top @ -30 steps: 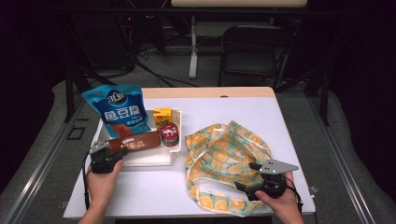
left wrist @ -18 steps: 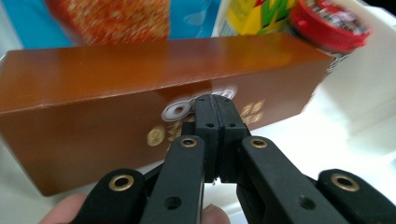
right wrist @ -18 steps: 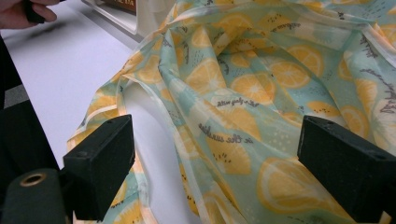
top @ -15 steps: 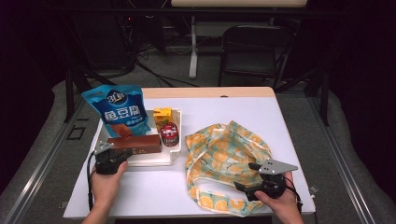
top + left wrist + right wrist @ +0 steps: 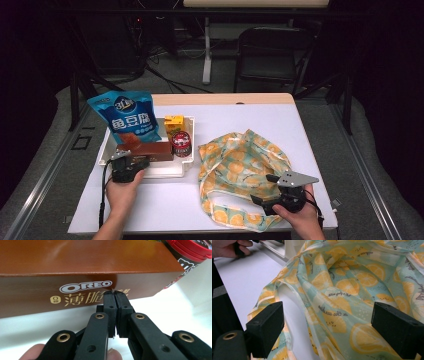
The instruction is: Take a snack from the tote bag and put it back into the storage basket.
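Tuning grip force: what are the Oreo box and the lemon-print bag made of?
Oreo box: looks like glossy coated paperboard; crisp folded edges, soft sheen on its brown faces. Lemon-print bag: thin, slightly shiny woven fabric, probably polyester or nylon; it lies in soft creases and light shows through its folds.

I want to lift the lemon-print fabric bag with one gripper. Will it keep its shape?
Probably not. The thin lemon-print fabric bag lies crumpled in soft folds, so it should sag. It looks light. The open right gripper would likely catch one fold.
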`<act>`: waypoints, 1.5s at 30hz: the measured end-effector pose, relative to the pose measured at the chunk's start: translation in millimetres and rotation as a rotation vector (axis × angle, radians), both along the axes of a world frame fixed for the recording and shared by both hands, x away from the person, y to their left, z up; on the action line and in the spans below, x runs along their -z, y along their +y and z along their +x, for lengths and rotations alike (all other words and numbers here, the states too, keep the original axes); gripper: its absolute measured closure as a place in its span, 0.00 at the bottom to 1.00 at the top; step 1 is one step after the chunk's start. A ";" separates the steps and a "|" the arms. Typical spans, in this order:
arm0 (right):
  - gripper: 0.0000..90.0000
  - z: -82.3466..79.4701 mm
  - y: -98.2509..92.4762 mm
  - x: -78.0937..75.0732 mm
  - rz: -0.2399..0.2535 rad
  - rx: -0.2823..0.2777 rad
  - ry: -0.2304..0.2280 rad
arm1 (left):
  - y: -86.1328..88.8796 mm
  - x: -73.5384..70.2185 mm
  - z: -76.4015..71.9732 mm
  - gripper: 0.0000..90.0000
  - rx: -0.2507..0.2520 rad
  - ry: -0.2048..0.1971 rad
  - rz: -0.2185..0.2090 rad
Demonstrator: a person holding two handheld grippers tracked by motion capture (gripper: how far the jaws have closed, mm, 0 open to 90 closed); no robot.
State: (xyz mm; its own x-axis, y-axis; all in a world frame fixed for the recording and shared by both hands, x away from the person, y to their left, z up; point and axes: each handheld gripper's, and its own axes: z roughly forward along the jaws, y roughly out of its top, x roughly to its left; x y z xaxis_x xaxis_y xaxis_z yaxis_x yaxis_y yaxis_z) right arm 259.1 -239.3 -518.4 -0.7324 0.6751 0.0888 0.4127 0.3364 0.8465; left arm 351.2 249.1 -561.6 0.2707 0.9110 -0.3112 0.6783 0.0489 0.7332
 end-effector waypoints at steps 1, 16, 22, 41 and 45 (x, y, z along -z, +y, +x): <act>0.12 0.0 -0.4 -0.3 -0.002 -0.001 -0.001 | -0.2 0.7 0.7 0.98 -0.008 -0.009 -0.007; 0.12 -0.3 -1.0 -1.0 -0.001 -0.001 -0.004 | 10.8 -3.1 -3.0 0.96 -0.044 -0.036 0.050; 0.12 -0.5 -2.1 -0.9 0.005 0.009 -0.006 | 10.5 -4.9 -9.5 0.88 -0.023 -0.080 0.044; 0.12 0.0 -0.6 -0.1 -0.001 0.004 -0.003 | 17.7 0.3 -4.6 1.00 -0.193 -0.035 0.160; 0.12 -0.2 -2.2 -0.4 0.000 0.008 -0.004 | 15.4 0.1 -10.2 0.97 -0.143 -0.057 0.142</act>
State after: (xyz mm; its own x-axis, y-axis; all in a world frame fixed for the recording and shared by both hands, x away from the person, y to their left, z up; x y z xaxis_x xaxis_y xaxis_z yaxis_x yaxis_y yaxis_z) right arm 258.9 -241.5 -518.1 -0.7275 0.6807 0.0858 0.4121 0.3336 0.8479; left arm 341.0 264.5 -561.7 0.1494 0.9750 -0.1644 0.6290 0.0345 0.7766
